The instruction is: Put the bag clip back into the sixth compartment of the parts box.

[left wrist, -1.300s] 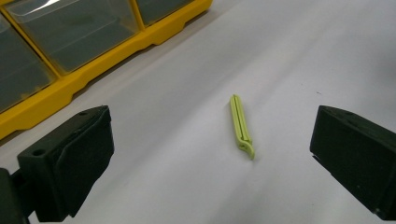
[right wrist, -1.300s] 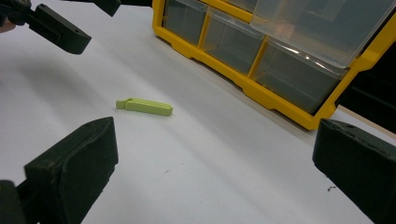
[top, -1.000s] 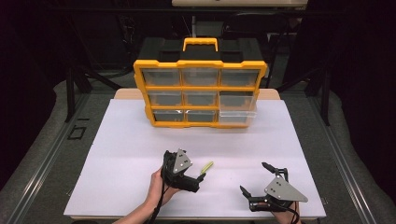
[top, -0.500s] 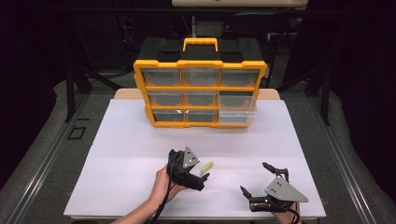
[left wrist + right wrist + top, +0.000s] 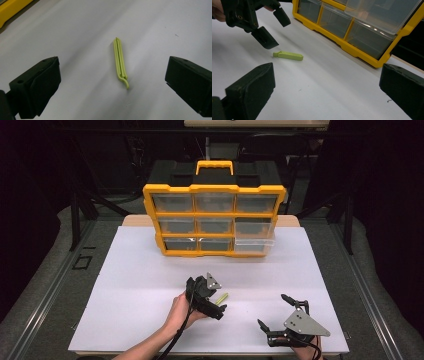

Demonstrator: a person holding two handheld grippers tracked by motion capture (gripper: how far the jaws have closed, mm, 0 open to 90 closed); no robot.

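Yellow drawer organizer (image 5: 215, 222) at the back of the white table (image 5: 125, 270), little lime-green clip (image 5: 120, 61) out front.

The left gripper (image 5: 212, 302) hangs right over the clip, jaws spread wide and empty, clip lying between them with its long axis running away down the gap. Right gripper (image 5: 280, 320) sits well off, also wide open, holding nothing.

Clip (image 5: 120, 61) before organizer (image 5: 215, 217), on table (image 5: 125, 280)
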